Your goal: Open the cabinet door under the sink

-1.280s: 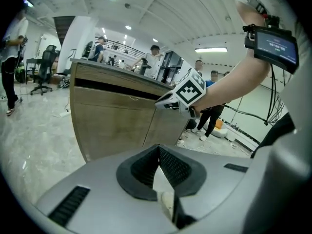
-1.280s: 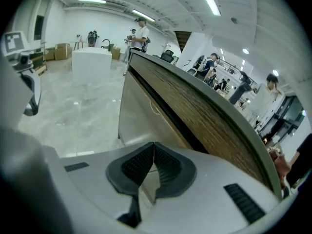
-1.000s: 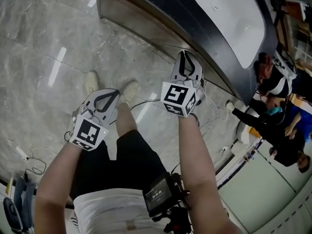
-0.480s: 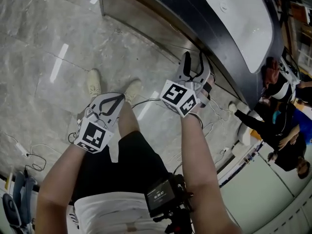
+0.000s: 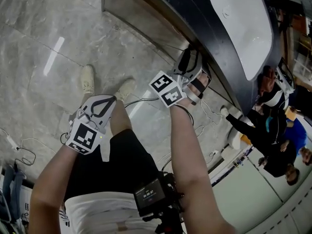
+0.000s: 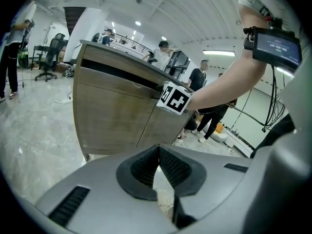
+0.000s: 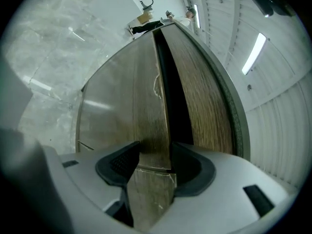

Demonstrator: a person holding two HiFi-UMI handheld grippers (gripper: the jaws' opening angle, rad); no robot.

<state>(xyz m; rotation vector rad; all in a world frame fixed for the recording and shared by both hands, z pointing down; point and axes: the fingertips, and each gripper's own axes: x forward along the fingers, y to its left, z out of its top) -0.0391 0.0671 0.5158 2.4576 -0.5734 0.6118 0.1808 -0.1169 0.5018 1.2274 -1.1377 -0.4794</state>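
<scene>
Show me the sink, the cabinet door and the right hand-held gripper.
sink [image 5: 243,28], head view, middle of the white basin.
cabinet door [image 7: 144,101], right gripper view, its wood front.
right hand-held gripper [image 7: 153,150], right gripper view, midway between jaws that have just been opening, door edge between them.

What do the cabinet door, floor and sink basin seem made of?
Cabinet door: wood or wood-look laminate, matte; brown grain shows.
Floor: polished stone or marble-look tile; grey veining, reflected lights.
Sink basin: probably glazed ceramic; smooth, glossy white.

Open lab-like hall — glossy marble floor [image 5: 44,28], office chair [image 6: 51,57], strip lights [image 7: 256,50], free-standing sink cabinet [image 6: 112,116], bystanders [image 6: 199,79]
</scene>
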